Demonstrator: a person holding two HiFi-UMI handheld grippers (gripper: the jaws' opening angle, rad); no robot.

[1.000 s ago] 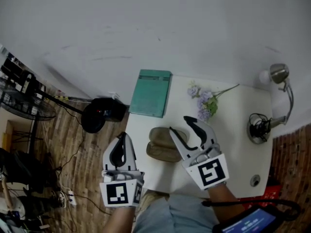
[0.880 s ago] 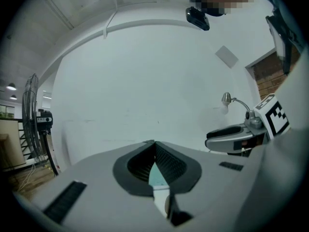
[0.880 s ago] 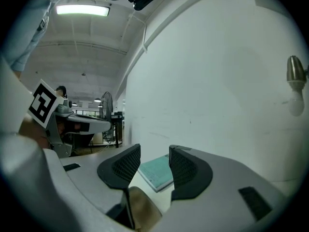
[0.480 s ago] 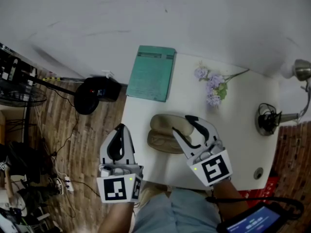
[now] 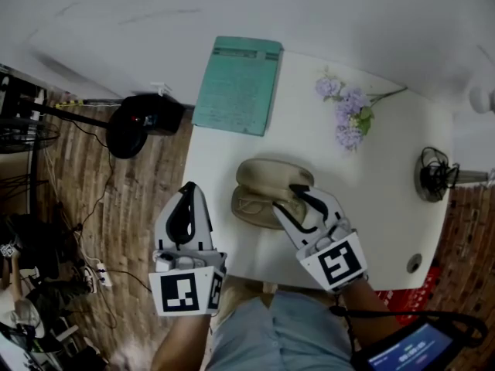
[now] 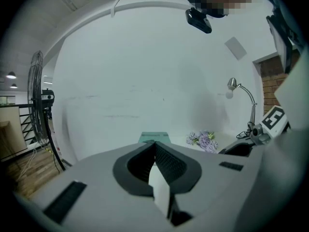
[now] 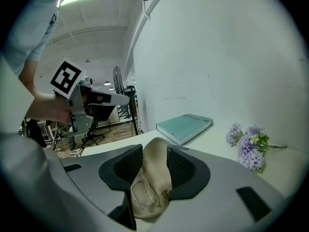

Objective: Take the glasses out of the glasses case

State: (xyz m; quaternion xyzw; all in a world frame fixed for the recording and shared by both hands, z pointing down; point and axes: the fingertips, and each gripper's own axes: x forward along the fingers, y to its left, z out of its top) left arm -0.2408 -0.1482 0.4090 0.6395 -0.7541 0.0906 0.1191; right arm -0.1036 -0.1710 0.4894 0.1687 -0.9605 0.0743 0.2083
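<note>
Glasses [image 7: 143, 193]: wire frame, lying in open beige case [image 5: 267, 178] on desk [image 5: 387, 230].
- left tongs [image 5: 189, 190]: jaws together, empty, at desk's left edge; case to their right, apart from them.
- right tongs [image 5: 285, 196]: jaws apart, just been closing, case end with glasses between them; firm press not evident.
- progress: case open, glasses not yet out; grasp and lift remain.
- writing: print on teal book [image 5: 236, 83] beyond tongs too small to read; no brand seen.
</note>
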